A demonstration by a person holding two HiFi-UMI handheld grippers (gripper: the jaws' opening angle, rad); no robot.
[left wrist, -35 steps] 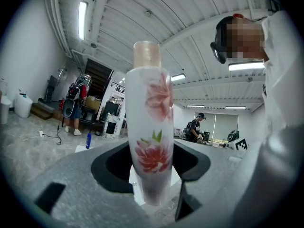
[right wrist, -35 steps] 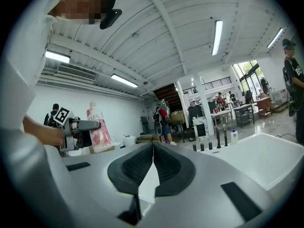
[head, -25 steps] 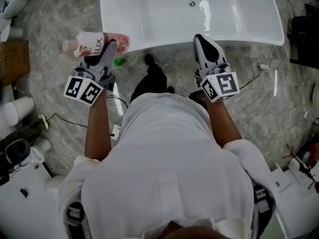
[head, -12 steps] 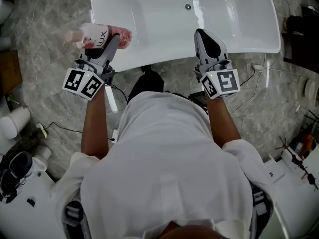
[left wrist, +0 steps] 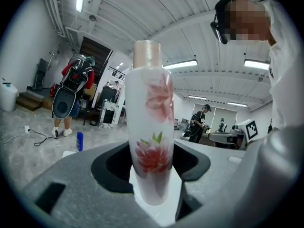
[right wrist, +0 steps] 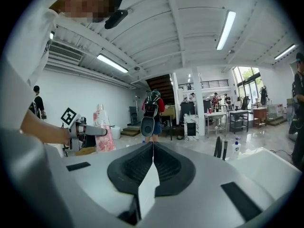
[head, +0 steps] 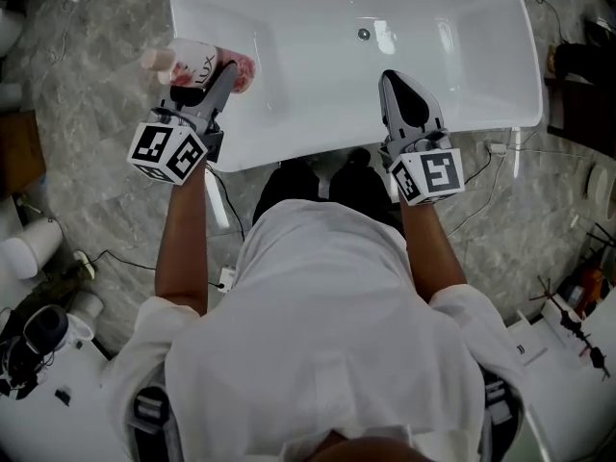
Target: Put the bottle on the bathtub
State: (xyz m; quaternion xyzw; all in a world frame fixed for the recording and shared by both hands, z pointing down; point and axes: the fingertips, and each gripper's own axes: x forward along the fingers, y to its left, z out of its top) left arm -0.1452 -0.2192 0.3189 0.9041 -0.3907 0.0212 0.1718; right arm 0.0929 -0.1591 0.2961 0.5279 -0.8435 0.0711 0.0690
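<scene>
A white bottle [head: 197, 67] with pink flowers and a pale pink cap lies sideways in my left gripper [head: 219, 77], which is shut on it over the left rim of the white bathtub [head: 289, 138]. In the left gripper view the bottle [left wrist: 148, 127] stands between the jaws, cap pointing away. My right gripper [head: 404, 99] is shut on nothing, its tip over the tub's near rim. In the right gripper view the jaws of my right gripper [right wrist: 152, 151] meet with no gap, and the bottle [right wrist: 102, 132] shows at the left.
The tub's drain [head: 364, 35] sits mid-basin. A blue bottle [left wrist: 79, 141] stands on the tub's far rim. Cables [head: 115, 258] trail over the grey marble floor [head: 77, 114]. White buckets [head: 24, 253] and clutter stand at the left. Several people stand in the room behind.
The person has stepped closer to the tub. Both grippers moved forward, and the bottle now hangs over the tub's left rim instead of the floor beside it.
</scene>
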